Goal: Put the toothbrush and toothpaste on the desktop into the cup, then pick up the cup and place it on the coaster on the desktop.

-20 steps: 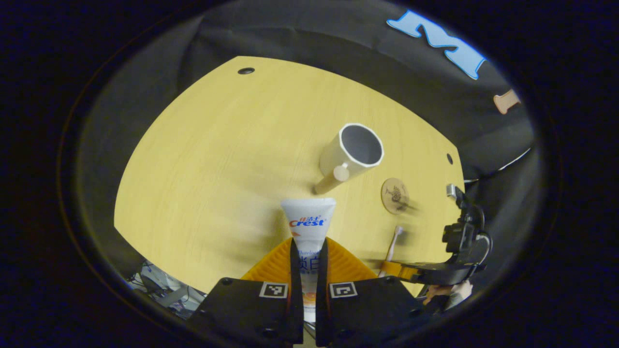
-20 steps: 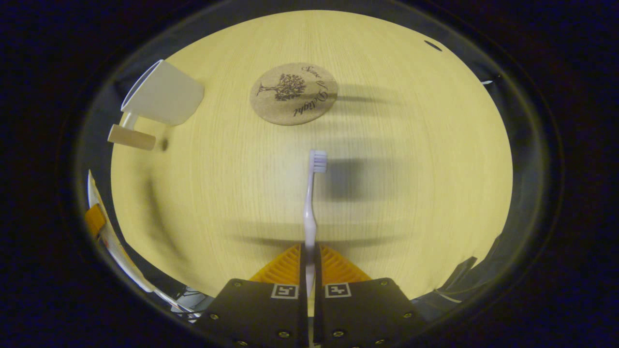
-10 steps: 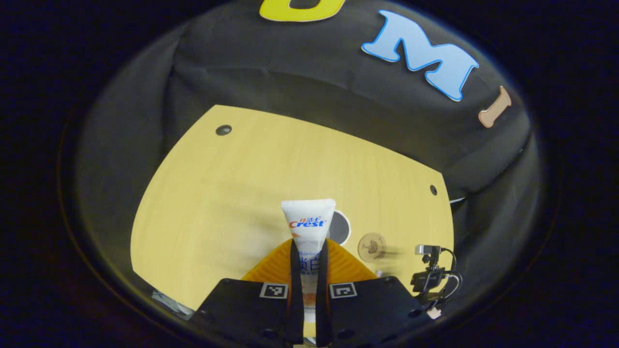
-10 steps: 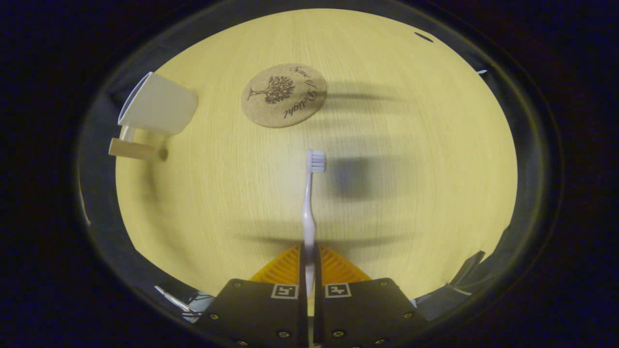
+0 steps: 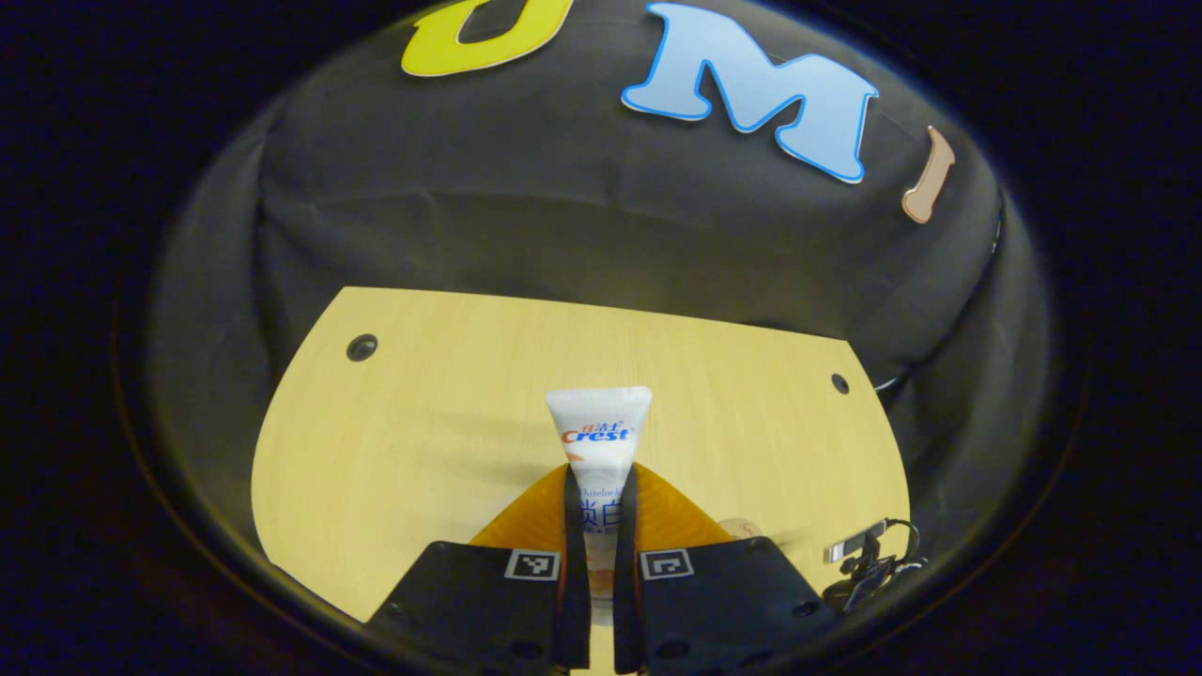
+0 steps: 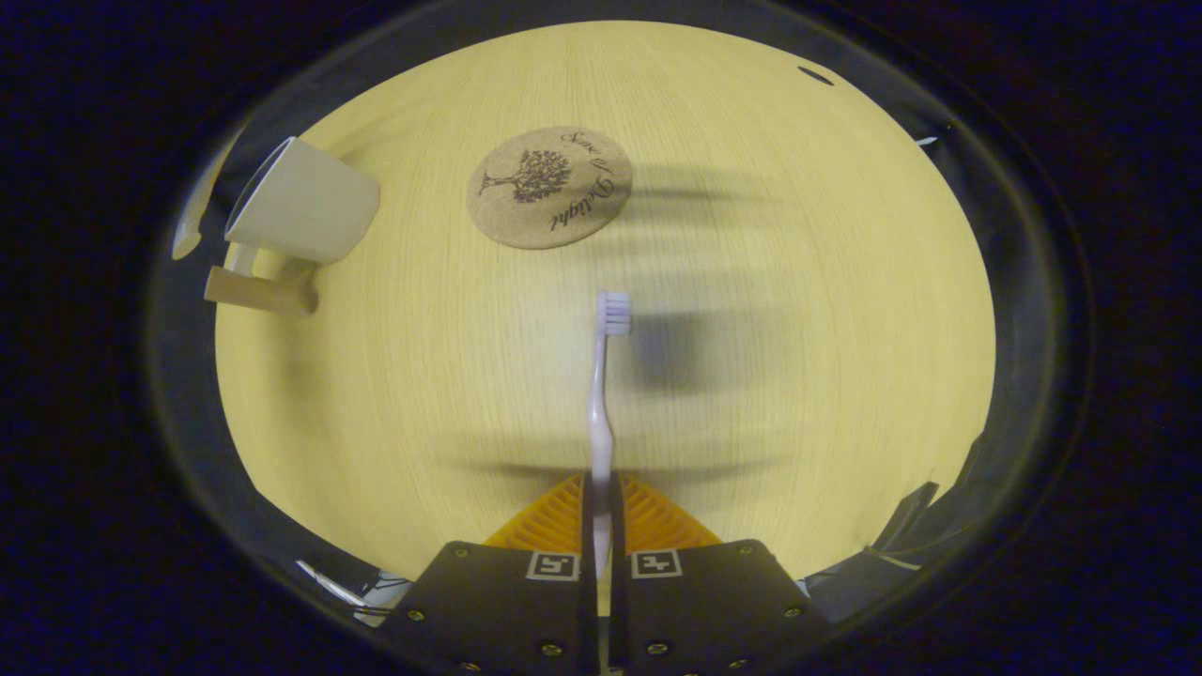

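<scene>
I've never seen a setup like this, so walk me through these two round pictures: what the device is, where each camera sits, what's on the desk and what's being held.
There is no robot arm here. A person holds a two-finger gripper in each hand, and a fisheye camera rides on each one, looking forward along its fingers.

In the left gripper view, the left gripper is shut on a toothpaste tube, lifted above the wooden desk and facing the booth's black cloth wall.

In the right gripper view, the right gripper is shut on a toothbrush, bristles pointing away, looking down on the desk. A white cup with a wooden handle stands there, and a round cork coaster lies apart from it.
</scene>
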The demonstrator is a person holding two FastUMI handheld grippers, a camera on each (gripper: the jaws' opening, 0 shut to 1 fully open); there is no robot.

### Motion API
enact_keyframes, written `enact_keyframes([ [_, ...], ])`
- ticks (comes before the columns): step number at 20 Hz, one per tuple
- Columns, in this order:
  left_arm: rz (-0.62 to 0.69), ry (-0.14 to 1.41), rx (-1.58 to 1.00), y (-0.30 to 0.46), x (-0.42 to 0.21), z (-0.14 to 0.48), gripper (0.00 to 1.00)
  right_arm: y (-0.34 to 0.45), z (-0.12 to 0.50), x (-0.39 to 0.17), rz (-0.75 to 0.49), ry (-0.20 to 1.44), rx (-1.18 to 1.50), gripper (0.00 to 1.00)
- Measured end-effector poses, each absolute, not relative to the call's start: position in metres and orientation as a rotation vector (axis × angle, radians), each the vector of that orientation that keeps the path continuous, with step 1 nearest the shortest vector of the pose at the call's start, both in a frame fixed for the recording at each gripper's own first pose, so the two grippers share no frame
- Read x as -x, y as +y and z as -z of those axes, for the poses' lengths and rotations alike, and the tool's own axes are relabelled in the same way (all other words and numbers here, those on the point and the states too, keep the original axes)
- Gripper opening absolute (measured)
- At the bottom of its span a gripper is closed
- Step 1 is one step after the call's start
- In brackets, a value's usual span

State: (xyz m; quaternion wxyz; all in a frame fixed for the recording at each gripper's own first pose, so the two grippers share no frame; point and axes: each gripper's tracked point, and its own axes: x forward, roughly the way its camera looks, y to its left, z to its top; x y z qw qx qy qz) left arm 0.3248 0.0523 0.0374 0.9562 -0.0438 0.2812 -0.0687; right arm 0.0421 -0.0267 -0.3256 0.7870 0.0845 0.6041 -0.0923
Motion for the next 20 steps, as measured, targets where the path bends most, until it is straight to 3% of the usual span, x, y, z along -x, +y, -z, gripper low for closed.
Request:
enact_keyframes([
  [4,0.182,0.496,0.131,0.033,-0.345,-0.034,0.17,-0.026,0.326,-0.042,0.21,1.309,-0.184,0.05],
  [15,0.069,0.394,0.18,0.06,-0.363,-0.019,0.17,-0.026,0.325,-0.042,0.199,1.318,-0.187,0.05],
  [17,0.076,0.388,0.203,0.061,-0.361,-0.017,0.23,-0.026,0.326,-0.042,0.194,1.316,-0.187,0.06],
  [18,0.075,0.405,0.211,0.061,-0.361,-0.015,0.3,-0.026,0.326,-0.042,0.192,1.316,-0.186,0.06],
  [19,0.074,0.406,0.216,0.061,-0.36,-0.014,0.29,-0.026,0.325,-0.042,0.19,1.317,-0.184,0.06],
  [20,0.068,0.396,0.213,0.065,-0.358,-0.017,0.41,-0.026,0.325,-0.042,0.189,1.317,-0.183,0.06],
])
